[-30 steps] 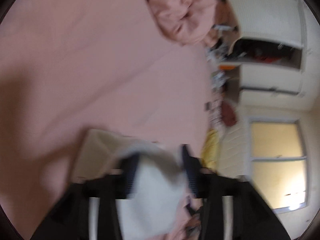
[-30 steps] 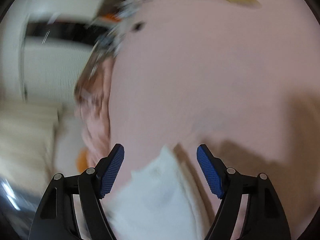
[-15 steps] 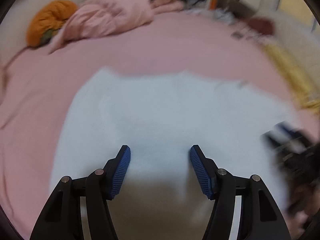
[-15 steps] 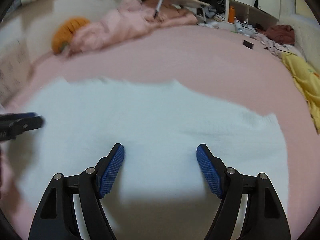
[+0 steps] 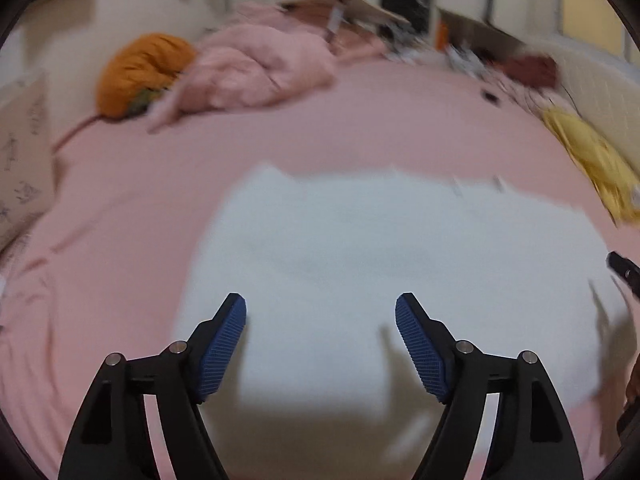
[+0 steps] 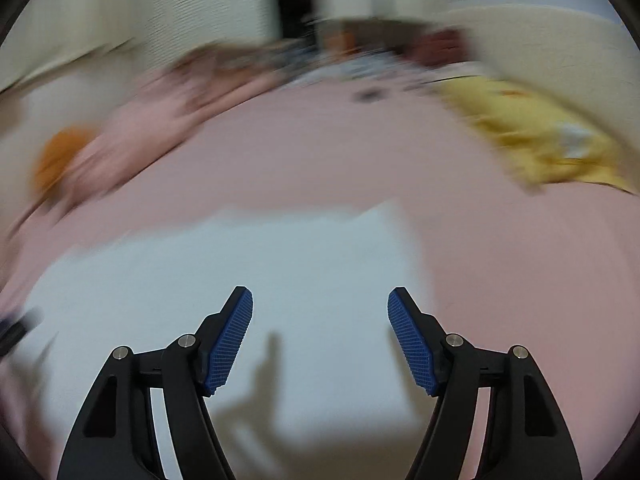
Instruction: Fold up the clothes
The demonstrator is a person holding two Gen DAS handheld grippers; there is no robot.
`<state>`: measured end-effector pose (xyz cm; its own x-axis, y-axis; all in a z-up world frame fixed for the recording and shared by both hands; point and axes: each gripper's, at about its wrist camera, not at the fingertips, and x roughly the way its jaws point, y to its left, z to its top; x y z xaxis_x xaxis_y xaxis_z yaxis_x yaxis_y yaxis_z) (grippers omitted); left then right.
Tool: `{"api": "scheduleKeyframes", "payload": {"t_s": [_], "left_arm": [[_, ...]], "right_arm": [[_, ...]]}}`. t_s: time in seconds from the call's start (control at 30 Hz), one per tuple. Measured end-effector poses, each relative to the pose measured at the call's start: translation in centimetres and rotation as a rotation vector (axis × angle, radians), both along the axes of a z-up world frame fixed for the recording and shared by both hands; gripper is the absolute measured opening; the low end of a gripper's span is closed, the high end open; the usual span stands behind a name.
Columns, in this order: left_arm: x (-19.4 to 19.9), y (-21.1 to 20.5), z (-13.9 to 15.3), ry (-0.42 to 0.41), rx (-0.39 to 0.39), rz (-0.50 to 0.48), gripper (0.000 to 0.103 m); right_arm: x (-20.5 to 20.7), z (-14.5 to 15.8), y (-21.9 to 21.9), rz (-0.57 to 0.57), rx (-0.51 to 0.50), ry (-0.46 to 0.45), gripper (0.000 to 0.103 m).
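While blurred by motion, shows a pale white garment spread flat on a pink bed sheet, seen from two gripper cameras pointing forward over it.

Left gripper: blue-padded fingers spread wide, gripping nothing, hovering above the near left part of the cloth. Right gripper: fingers likewise spread wide and empty, above the near right part, with the cloth's right edge just beyond the right finger. At the far right edge of the left view, a dark sliver that looks like the other gripper; too blurred to be sure.

Garment lies wide and roughly rectangular, near the middle of the bed, far edge mostly straight. Cannot tell, through the blur, how many layers it has or whether sleeves are tucked under. Fits either a piece laid out flat ahead of folding, or one already doubled over once and just let go. Judged as not yet a compact folded bundle, so more folding probably remains.

Farther off: a rumpled pink blanket and an orange cushion at far left, a yellow cloth at far right, small clutter along the far edge.

No baskets, drawers or bins discernible; nothing seen held inside anything.
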<state>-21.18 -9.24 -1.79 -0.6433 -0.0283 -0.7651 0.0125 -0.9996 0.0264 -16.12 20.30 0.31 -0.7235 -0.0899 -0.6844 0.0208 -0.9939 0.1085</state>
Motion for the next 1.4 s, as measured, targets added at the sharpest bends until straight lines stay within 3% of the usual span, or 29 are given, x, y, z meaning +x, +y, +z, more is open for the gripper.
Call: {"api": "scheduleKeyframes", "payload": {"t_s": [0.03,0.1,0.17,0.2,0.23,0.27,0.37,0.4,0.47,0.53,0.67,0.77,0.8,0.83,0.9,1.03,1.1,1.13,1.23,1.27,1.4], "left_arm": [[0.2,-0.1,-0.8,-0.01,-0.032,-0.002,0.078],[0.6,-0.5,-1.9,-0.021,-0.098,0.012,0.08],[1.2,-1.1,-0.9,0.011,-0.195,0.083,0.08],[1.8,-1.0,-0.2,0.051,-0.288,0.126,0.08],[2.5,-0.9,0.6,0.092,-0.382,0.17,0.08],[3.2,-0.6,1.0,0.109,-0.397,0.169,0.081],[4.6,0.3,0.1,0.043,-0.241,0.062,0.083],[4.8,0.5,-0.7,0.006,-0.223,0.044,0.083],[5.0,0.2,-1.9,-0.025,-0.254,0.038,0.085],[5.1,-0.6,-2.1,-0.031,-0.286,0.061,0.095],[5.7,-4.3,0.0,-0.044,-0.337,0.16,0.098],[6.5,-5.7,2.0,-0.01,-0.54,0.282,0.098],[7.0,-6.0,2.6,-0.005,-0.545,0.306,0.098],[7.7,-6.2,3.2,-0.006,-0.476,0.309,0.098],[9.2,-6.6,4.4,-0.007,-0.337,0.313,0.098],[13.4,-5.4,4.2,-0.041,0.079,0.224,0.098],[15.7,-3.7,3.0,-0.027,0.169,0.179,0.098],[17.0,-2.7,2.3,-0.012,0.188,0.151,0.098],[19.1,0.7,0.5,0.003,0.048,0.096,0.098],[18.9,1.3,0.6,-0.004,0.033,0.075,0.098],[19.8,1.8,2.0,0.056,0.055,0.027,0.098]], "right_arm": [[1.2,-1.0,-1.3,0.067,0.025,-0.023,0.074],[2.7,-2.3,-1.0,0.064,0.072,-0.045,0.074],[3.6,-2.3,1.4,0.005,0.029,-0.044,0.071],[3.8,-1.9,2.0,-0.043,0.055,-0.043,0.071],[4.3,-0.8,1.8,-0.152,0.169,-0.035,0.072],[4.8,-0.3,1.1,-0.153,0.183,-0.022,0.073],[6.2,0.6,-1.0,-0.021,0.09,0.019,0.077],[6.3,-0.2,-1.7,0.031,0.086,-0.015,0.078],[6.0,-2.5,-2.4,0.09,0.117,-0.109,0.078],[6.7,-3.7,0.1,0.017,0.084,-0.132,0.077],[8.4,-1.4,2.6,-0.139,0.16,-0.1,0.078],[10.0,0.7,3.3,-0.202,0.271,-0.068,0.078],[10.6,1.4,3.5,-0.223,0.308,-0.058,0.078],[11.1,2.1,3.7,-0.243,0.345,-0.047,0.078],[12.6,3.2,3.0,-0.24,0.313,-0.022,0.078],[15.2,4.5,0.4,-0.227,0.209,0.033,0.078],[16.4,4.6,-1.1,-0.215,0.19,0.051,0.078],[16.7,4.7,-1.8,-0.205,0.182,0.058,0.078],[17.6,4.5,-3.1,-0.153,0.185,0.07,0.078],[18.0,4.4,-3.7,-0.132,0.202,0.074,0.078],[18.7,4.3,-4.3,-0.103,0.21,0.08,0.078]]}}
